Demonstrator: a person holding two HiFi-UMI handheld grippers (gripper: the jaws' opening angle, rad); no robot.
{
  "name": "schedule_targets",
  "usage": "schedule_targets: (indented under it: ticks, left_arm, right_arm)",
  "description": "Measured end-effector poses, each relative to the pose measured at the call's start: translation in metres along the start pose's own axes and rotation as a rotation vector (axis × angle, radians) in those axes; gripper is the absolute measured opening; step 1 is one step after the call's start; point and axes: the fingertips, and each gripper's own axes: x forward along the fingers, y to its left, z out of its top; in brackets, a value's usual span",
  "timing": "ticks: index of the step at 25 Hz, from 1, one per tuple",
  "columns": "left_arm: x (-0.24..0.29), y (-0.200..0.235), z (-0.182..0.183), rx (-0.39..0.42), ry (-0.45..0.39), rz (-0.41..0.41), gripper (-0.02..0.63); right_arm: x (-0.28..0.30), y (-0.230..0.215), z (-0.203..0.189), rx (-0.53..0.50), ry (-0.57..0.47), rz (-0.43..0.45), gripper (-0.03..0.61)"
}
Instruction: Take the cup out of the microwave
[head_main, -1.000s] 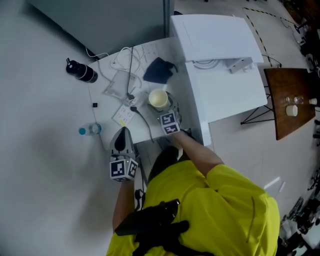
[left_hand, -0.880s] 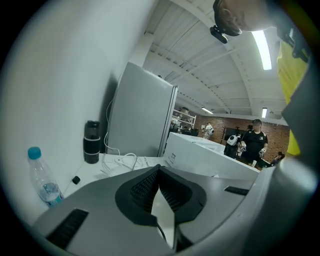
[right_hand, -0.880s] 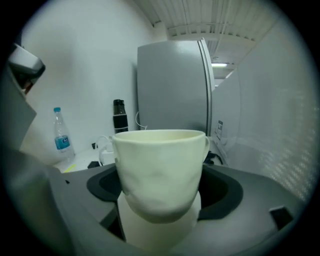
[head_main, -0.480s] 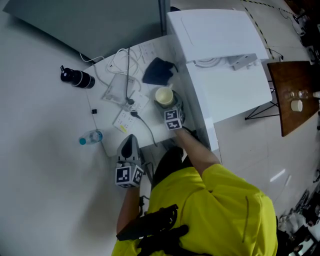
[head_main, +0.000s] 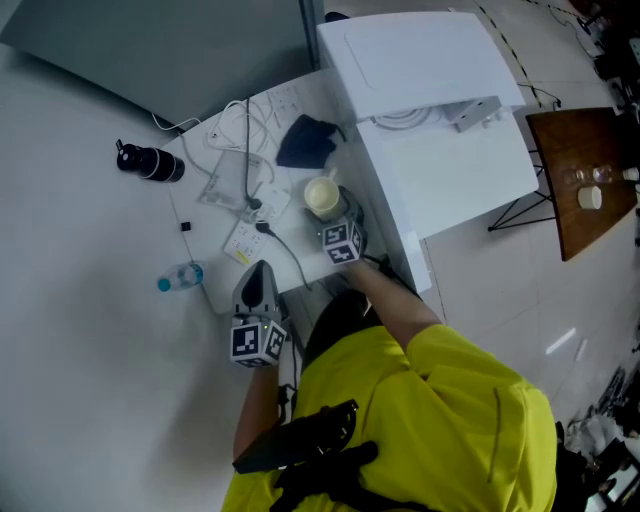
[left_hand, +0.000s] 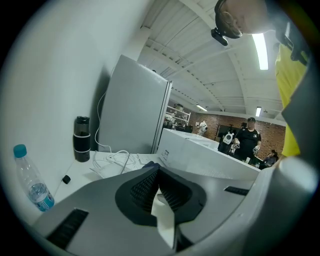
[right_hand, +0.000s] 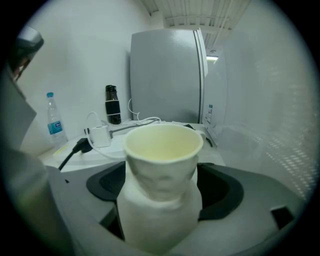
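A cream paper cup (head_main: 322, 196) stands upright in my right gripper (head_main: 330, 210), over the white table (head_main: 300, 100) just left of the white microwave (head_main: 420, 110). In the right gripper view the cup (right_hand: 161, 170) fills the space between the jaws and its wall is dented where the pads press; my right gripper (right_hand: 160, 200) is shut on it. My left gripper (head_main: 258, 278) hovers at the table's near corner, apart from the cup. Its dark ribbed pads (left_hand: 145, 187) nearly meet, with nothing between them.
On the table lie white cables (head_main: 245, 130), a dark cloth (head_main: 305, 142), a plastic sleeve (head_main: 228, 185) and a power adapter (head_main: 247, 236). A black flask (head_main: 150, 162) and a water bottle (head_main: 180, 277) are on the left. A grey panel (head_main: 180, 40) stands behind, a wooden table (head_main: 580, 180) at the right.
My right gripper has sunk a little toward the table with the cup still in it. The left gripper has dropped slightly near the table's corner.
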Motion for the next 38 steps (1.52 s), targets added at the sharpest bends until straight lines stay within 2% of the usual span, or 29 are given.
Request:
schedule_targets:
  ticks: [2, 4, 5, 6, 7, 8, 9, 10, 12, 15, 18, 22, 25, 29, 38]
  left_arm:
    - [0.001, -0.003, 0.004, -0.012, -0.007, 0.003, -0.002]
    - [0.000, -0.005, 0.011, -0.027, -0.024, 0.004, -0.002]
    - [-0.001, -0.006, 0.015, -0.030, -0.031, 0.003, -0.002]
    - [-0.002, -0.006, 0.020, -0.030, -0.035, 0.002, -0.002]
    - [-0.004, -0.006, 0.026, -0.029, -0.039, 0.000, -0.002]
    - [-0.006, -0.005, 0.031, -0.031, -0.044, -0.003, -0.002]
    - [-0.009, -0.005, 0.037, -0.035, -0.053, -0.007, -0.002]
    - [-0.013, -0.004, 0.043, -0.039, -0.064, -0.010, -0.002]
    - [-0.021, -0.006, 0.057, -0.036, -0.089, -0.013, -0.002]
    - [-0.035, -0.013, 0.085, -0.011, -0.135, -0.009, -0.002]
    - [-0.048, -0.025, 0.115, 0.031, -0.174, -0.011, -0.002]
    - [-0.060, -0.042, 0.139, 0.068, -0.202, -0.033, -0.002]
    - [-0.064, -0.047, 0.143, 0.051, -0.204, -0.051, -0.002]
    - [-0.068, -0.050, 0.145, 0.044, -0.206, -0.053, -0.002]
    - [-0.072, -0.058, 0.137, 0.078, -0.188, -0.069, -0.002]
  right_arm:
    - [-0.030, 0.011, -0.019, 0.033, 0.058, 0.042, 0.460]
    - [-0.074, 0.034, -0.043, 0.084, 0.123, 0.142, 0.457]
    - [-0.103, 0.048, -0.043, 0.087, 0.124, 0.210, 0.418]
    - [-0.135, 0.062, -0.032, 0.083, 0.091, 0.279, 0.327]
    - [-0.168, 0.072, -0.012, 0.091, 0.033, 0.340, 0.183]
    - [-0.201, 0.078, 0.015, 0.118, -0.035, 0.390, 0.148]
    - [-0.230, 0.078, 0.045, 0.153, -0.102, 0.423, 0.033]
    - [-0.256, 0.073, 0.074, 0.173, -0.165, 0.441, 0.005]
    - [-0.294, 0.052, 0.127, 0.160, -0.279, 0.436, 0.003]
    - [-0.331, 0.008, 0.193, 0.162, -0.429, 0.347, 0.003]
    - [-0.356, -0.032, 0.233, 0.197, -0.509, 0.259, 0.002]
    - [-0.374, -0.068, 0.239, 0.192, -0.525, 0.180, 0.002]
    - [-0.377, -0.085, 0.234, 0.200, -0.507, 0.144, 0.002]
    - [-0.384, -0.080, 0.239, 0.152, -0.523, 0.124, 0.002]
    - [-0.384, -0.065, 0.229, 0.165, -0.513, 0.138, 0.002]
